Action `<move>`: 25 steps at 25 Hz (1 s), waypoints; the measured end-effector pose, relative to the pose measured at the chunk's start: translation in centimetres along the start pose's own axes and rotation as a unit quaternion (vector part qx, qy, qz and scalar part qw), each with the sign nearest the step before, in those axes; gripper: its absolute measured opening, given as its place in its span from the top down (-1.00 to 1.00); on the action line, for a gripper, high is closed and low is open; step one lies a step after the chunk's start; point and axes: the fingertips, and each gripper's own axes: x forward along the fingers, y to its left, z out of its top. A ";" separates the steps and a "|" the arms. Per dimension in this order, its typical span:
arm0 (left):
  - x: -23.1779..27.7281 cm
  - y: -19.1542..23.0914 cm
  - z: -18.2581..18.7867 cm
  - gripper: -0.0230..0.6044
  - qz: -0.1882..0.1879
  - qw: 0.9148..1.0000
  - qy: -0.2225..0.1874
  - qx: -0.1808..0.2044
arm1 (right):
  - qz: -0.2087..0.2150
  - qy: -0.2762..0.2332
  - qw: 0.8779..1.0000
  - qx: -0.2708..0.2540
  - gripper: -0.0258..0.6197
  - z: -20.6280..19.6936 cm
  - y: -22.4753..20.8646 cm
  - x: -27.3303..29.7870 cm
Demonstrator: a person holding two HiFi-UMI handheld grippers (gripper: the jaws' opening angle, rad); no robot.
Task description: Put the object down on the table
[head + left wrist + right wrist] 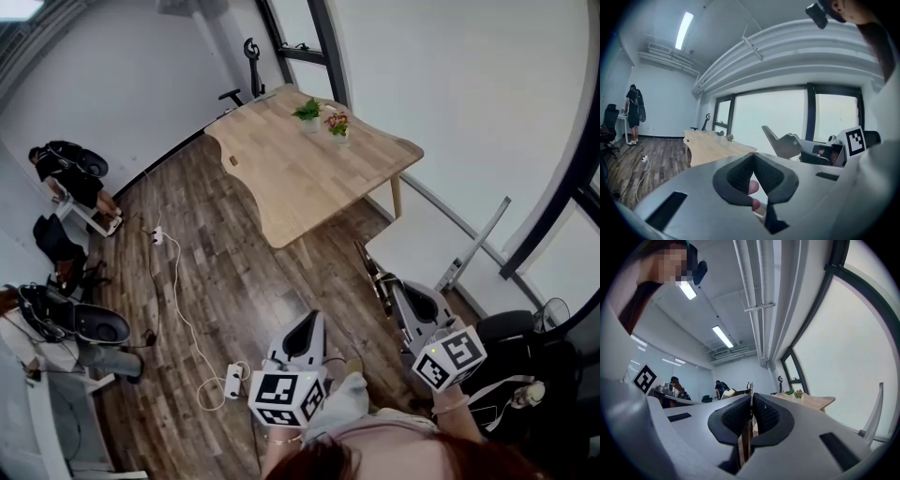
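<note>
Object [750, 401], a thin flat thing seen edge-on, sits clamped between the pads of the right gripper [751, 397]. The jaws are closed on it with only a hairline gap between them. Its pale upper edge pokes a little beyond the jaw tips, and the rest runs back down the seam between the pads [733, 416]. In the head view a slim dark shape [375, 277] runs out ahead of the right gripper's tips, over the floor [234, 272]; what kind of thing it is I cannot tell. The left gripper [753, 157] is just beside the right one, on its left and about level with it. Its jaws meet at the tips with nothing gripped between them. Farther back the pads part into a wedge-shaped gap, and two small pink rounded shapes show through it; I cannot tell what they are. The table [309, 173] lies well ahead of both pairs of jaws, with plants [323, 117] near its far edge. The object is held in the air, apart from the table.
</note>
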 end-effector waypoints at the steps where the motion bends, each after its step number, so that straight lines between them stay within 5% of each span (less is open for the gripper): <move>1: 0.4 0.4 0.2 0.92 0.000 1.000 0.000 -0.001 | 0.002 0.002 1.000 0.000 0.92 -0.1 0.0 0.6; 25: 9.0 9.9 3.9 0.92 -0.024 1.000 -0.010 -0.006 | -0.001 0.007 1.000 -0.010 0.92 -0.5 -1.9 14.3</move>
